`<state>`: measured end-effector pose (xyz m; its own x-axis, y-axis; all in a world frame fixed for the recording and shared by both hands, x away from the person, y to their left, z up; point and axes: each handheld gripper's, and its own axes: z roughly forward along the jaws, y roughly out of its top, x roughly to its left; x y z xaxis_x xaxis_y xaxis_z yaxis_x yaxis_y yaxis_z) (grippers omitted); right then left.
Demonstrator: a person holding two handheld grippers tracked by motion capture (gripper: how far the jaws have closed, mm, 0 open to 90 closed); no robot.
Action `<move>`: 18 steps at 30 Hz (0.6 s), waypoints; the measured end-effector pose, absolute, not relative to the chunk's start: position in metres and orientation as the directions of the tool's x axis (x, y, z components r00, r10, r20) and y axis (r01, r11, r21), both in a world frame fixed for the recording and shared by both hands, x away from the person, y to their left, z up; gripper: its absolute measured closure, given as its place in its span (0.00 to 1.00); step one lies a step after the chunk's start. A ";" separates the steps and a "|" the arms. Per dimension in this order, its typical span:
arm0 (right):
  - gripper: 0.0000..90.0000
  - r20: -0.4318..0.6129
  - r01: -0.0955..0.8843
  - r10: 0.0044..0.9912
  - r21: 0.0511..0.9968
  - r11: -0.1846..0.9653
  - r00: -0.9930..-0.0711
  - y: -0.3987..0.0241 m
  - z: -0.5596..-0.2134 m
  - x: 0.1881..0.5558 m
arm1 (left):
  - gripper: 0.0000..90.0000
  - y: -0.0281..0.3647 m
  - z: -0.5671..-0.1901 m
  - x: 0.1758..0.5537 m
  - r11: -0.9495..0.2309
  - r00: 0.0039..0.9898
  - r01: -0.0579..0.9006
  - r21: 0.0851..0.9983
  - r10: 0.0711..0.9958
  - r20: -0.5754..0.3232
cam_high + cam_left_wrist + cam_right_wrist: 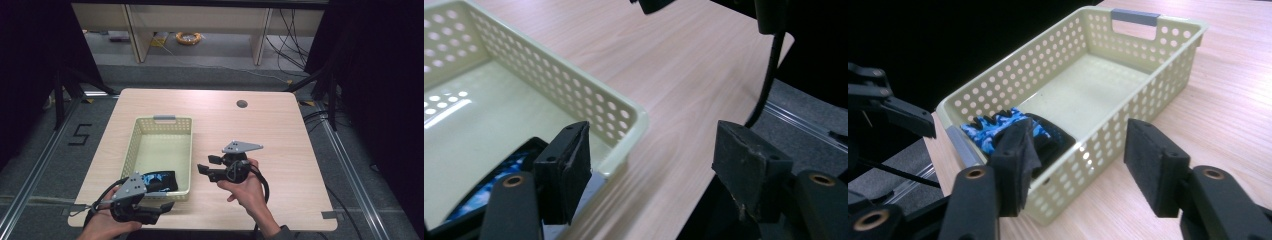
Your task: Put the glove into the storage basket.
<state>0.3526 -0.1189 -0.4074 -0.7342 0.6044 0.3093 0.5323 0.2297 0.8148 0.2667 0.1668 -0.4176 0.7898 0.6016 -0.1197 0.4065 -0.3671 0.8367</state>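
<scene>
A pale yellow perforated basket (131, 150) (574, 90) (1128, 125) with grey handles stands on the left half of the wooden table (270, 135). A blue-and-black patterned cloth item (161, 181) (499, 175) (998, 127) lies in its near end. My left gripper (161, 210) (651, 150) hovers at the basket's near right corner by the table's front edge, open, with nothing between its pads. My right gripper (206, 165) (1080, 155) is held just right of the basket and points left at its side wall, open and empty.
A round cable hole (242, 104) sits at the table's far right. Bare wood lies right of the basket. Behind the table, on the floor, are shelving legs and a yellow cable coil (188, 37). Metal floor rails run along both sides of the table.
</scene>
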 end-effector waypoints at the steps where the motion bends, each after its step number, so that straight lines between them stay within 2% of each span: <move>1: 0.50 0.290 0.509 0.597 0.828 0.236 -0.748 -0.122 -0.409 0.353 | 0.34 0.165 -0.420 0.267 -0.380 0.799 0.394 0.837 0.592 -0.107; 4: 0.48 0.261 0.490 0.614 0.839 0.238 -0.745 -0.132 -0.413 0.349 | 0.34 0.159 -0.426 0.266 -0.372 0.796 0.402 0.837 0.593 -0.119; 5: 0.47 0.289 0.514 0.616 0.829 0.222 -0.733 -0.135 -0.414 0.347 | 0.34 0.158 -0.427 0.266 -0.381 0.802 0.400 0.834 0.586 -0.117; 6: 0.47 0.274 0.496 0.610 0.838 0.228 -0.743 -0.138 -0.416 0.348 | 0.34 0.155 -0.430 0.265 -0.372 0.802 0.403 0.836 0.584 -0.127; 10: 0.46 0.307 0.529 0.629 0.825 0.198 -0.714 -0.148 -0.423 0.339 | 0.34 0.148 -0.436 0.262 -0.377 0.810 0.406 0.833 0.570 -0.137; 12: 0.46 0.264 0.492 0.635 0.845 0.211 -0.725 -0.154 -0.427 0.339 | 0.34 0.145 -0.438 0.260 -0.382 0.821 0.399 0.834 0.553 -0.140; 14: 0.46 0.304 0.529 0.635 0.826 0.197 -0.711 -0.157 -0.430 0.336 | 0.34 0.141 -0.440 0.257 -0.382 0.825 0.395 0.836 0.547 -0.140; 18: 0.46 0.293 0.521 0.640 0.830 0.198 -0.710 -0.165 -0.435 0.334 | 0.34 0.136 -0.446 0.252 -0.409 0.840 0.364 0.837 0.533 -0.104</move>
